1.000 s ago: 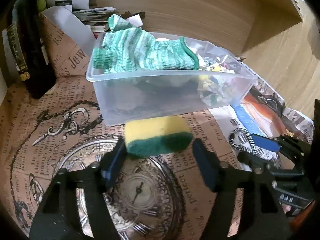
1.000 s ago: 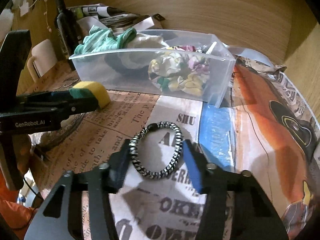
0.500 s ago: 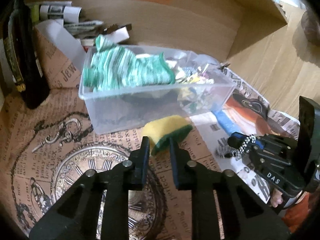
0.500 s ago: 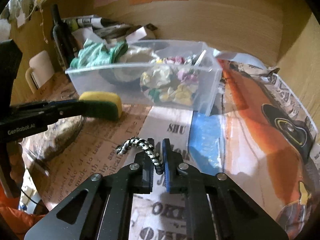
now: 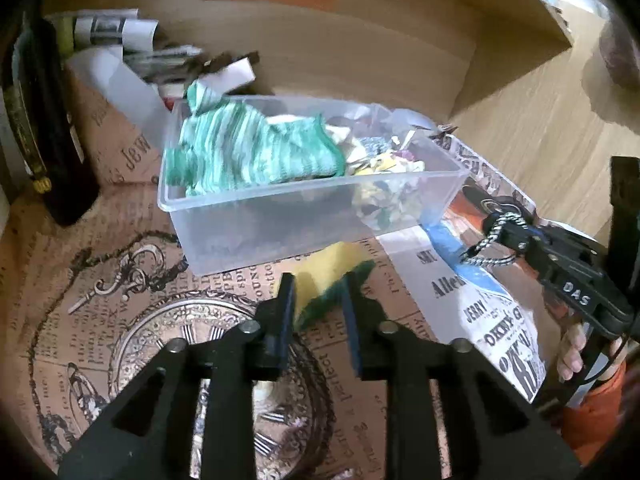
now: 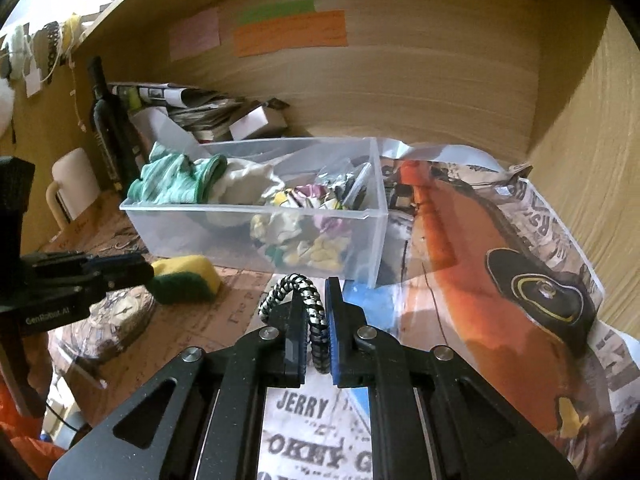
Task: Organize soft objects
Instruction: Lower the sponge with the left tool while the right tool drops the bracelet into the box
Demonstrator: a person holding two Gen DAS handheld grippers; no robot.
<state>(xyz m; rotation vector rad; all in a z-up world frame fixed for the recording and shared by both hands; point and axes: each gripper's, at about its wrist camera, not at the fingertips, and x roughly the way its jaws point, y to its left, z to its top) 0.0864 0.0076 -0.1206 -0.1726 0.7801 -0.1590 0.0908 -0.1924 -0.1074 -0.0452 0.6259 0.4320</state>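
Note:
My left gripper (image 5: 318, 300) is shut on a yellow and green sponge (image 5: 326, 276) and holds it above the table, in front of a clear plastic bin (image 5: 280, 216). The sponge also shows in the right wrist view (image 6: 186, 278). My right gripper (image 6: 314, 320) is shut on a black and white braided band (image 6: 306, 296), lifted just before the bin (image 6: 256, 232). The band also shows in the left wrist view (image 5: 494, 236). The bin holds a green striped knit cloth (image 5: 248, 152), a white cloth (image 6: 248, 184) and a floral fabric bundle (image 6: 308, 232).
A dark bottle (image 5: 36, 120) stands at the back left, beside a pile of papers (image 5: 132, 44). A white mug (image 6: 70, 188) stands left of the bin. Printed paper covers the table (image 5: 120, 300). Wooden walls (image 6: 400, 80) close the back and right.
Both grippers closed, the left on the sponge and the right on the braided band. Both have since lifted their objects off the table towards the bin.

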